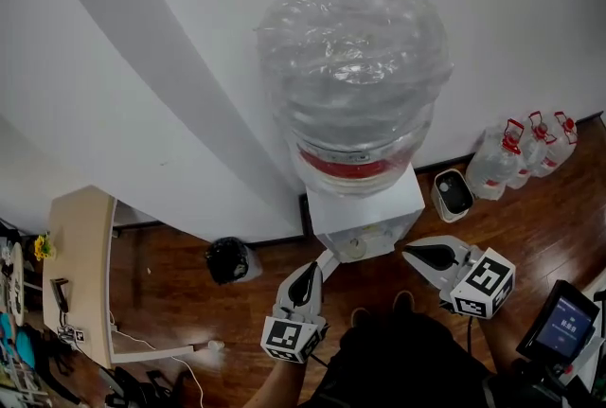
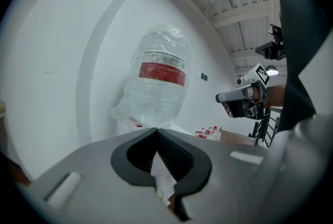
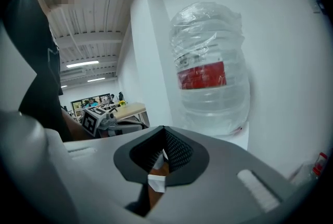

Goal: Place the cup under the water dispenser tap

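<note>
The white water dispenser (image 1: pixel 365 207) stands against the wall, topped by a big plastic-wrapped bottle (image 1: pixel 352 75) with a red label. A pale round shape (image 1: pixel 355 248) sits low at its front; I cannot tell whether it is the cup. My left gripper (image 1: pixel 328 257) points at the dispenser's lower left corner, jaws shut with nothing between them (image 2: pixel 156 130). To the right, my right gripper (image 1: pixel 407 251) is level with the dispenser's front, its jaws (image 3: pixel 164 129) also meeting at the tips and empty. Each gripper view shows the bottle (image 2: pixel 158 80) (image 3: pixel 208 72) ahead and the other gripper (image 2: pixel 242 101) (image 3: pixel 106 121) alongside.
A black bin (image 1: pixel 230 259) stands left of the dispenser and a small white appliance (image 1: pixel 453 195) right of it. Several water jugs (image 1: pixel 530 150) line the wall at the right. A wooden table (image 1: pixel 80 269) is at the far left, a screen (image 1: pixel 563 321) at the bottom right.
</note>
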Motion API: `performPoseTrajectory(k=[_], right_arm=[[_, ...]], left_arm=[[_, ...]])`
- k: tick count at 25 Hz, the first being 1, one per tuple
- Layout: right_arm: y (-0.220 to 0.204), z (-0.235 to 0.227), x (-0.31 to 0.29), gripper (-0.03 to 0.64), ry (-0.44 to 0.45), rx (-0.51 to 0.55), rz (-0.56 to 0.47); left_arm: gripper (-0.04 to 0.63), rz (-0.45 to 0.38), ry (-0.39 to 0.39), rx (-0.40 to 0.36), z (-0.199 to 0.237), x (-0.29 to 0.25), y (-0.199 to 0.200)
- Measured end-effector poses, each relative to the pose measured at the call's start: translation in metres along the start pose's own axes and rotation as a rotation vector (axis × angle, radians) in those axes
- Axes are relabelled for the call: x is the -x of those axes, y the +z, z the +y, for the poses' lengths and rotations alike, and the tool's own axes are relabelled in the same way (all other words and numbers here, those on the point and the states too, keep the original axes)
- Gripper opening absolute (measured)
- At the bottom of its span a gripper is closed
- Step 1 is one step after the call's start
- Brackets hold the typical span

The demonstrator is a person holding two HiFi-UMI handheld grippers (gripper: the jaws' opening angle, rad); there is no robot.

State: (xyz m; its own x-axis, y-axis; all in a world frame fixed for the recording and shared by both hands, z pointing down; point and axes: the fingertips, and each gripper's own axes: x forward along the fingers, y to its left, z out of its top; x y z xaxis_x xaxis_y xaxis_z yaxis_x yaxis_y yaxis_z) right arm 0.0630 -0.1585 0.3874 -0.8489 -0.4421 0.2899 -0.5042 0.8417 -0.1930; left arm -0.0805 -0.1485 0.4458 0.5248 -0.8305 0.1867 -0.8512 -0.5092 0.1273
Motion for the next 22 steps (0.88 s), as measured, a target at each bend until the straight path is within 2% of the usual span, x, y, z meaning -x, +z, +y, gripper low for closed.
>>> performPoseTrajectory(k=[3, 7, 16, 22], right_arm=[[0.001, -0.003, 0.001, 0.000, -0.006, -0.010, -0.005], [0.002, -0.005, 0.006, 0.000, -0.016, -0.013, -0.011], [0.005, -0.011, 0.008, 0.000, -0.033, -0.007, -0.034], [0.001, -0.007, -0.011, 0.000, 0.006, 0.011, -0.035]], left_arm=[[0.005, 0.013, 0.026, 0.006, -0.002, 0.003, 0.003], [0.005, 0.011, -0.020, -0.023, -0.014, 0.003, 0.004], [0.005, -0.016, -0.064, -0.053, -0.024, -0.003, 0.018], [0.005, -0.016, -0.026, -0.041, -0.013, 0.005, 0.016]])
